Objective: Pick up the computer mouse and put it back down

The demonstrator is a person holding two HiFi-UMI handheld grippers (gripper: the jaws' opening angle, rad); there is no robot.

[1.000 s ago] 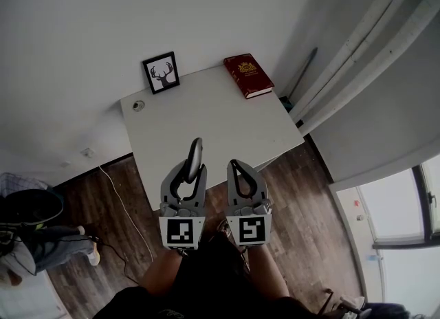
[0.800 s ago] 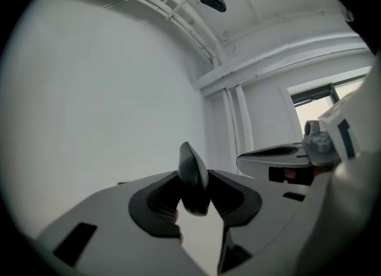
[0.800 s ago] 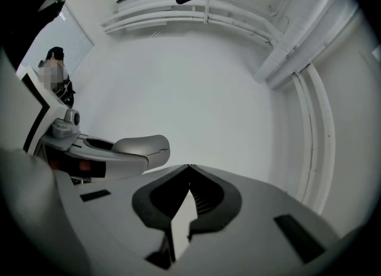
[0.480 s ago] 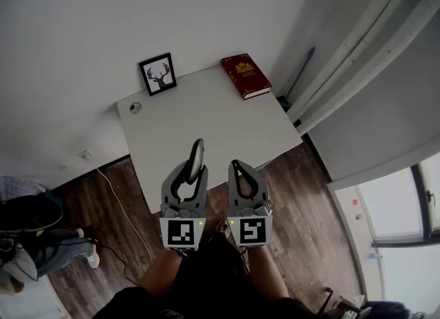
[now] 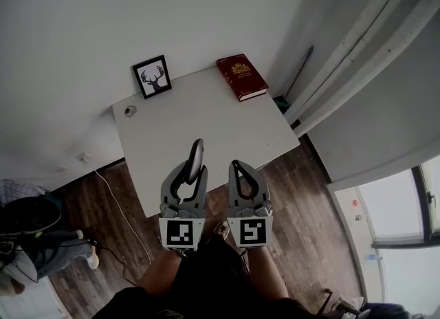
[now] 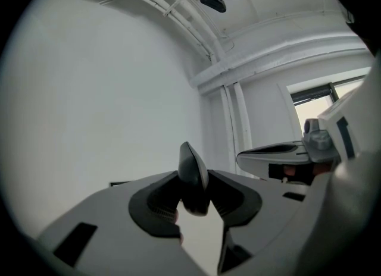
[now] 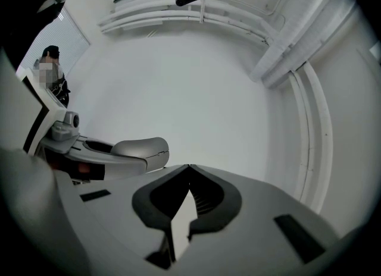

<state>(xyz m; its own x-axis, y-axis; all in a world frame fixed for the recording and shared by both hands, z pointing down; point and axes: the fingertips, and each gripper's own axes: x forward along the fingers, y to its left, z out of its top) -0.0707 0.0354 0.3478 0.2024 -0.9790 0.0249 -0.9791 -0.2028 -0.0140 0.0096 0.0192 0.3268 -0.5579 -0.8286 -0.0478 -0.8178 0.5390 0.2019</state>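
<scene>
Though partly apart, left gripper [image 5: 194, 170] tight on computer mouse [image 6: 193, 172]; right gripper [image 7: 189, 169] closed.

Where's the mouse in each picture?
Head view: the mouse is lower middle, sticking up edge-on from the left gripper.
Left gripper view: mouse at bottom centre, clamped between the jaws.
Right gripper view: probably the rounded grey shape at left.
Shared landmark: the left gripper, which holds it.
</scene>
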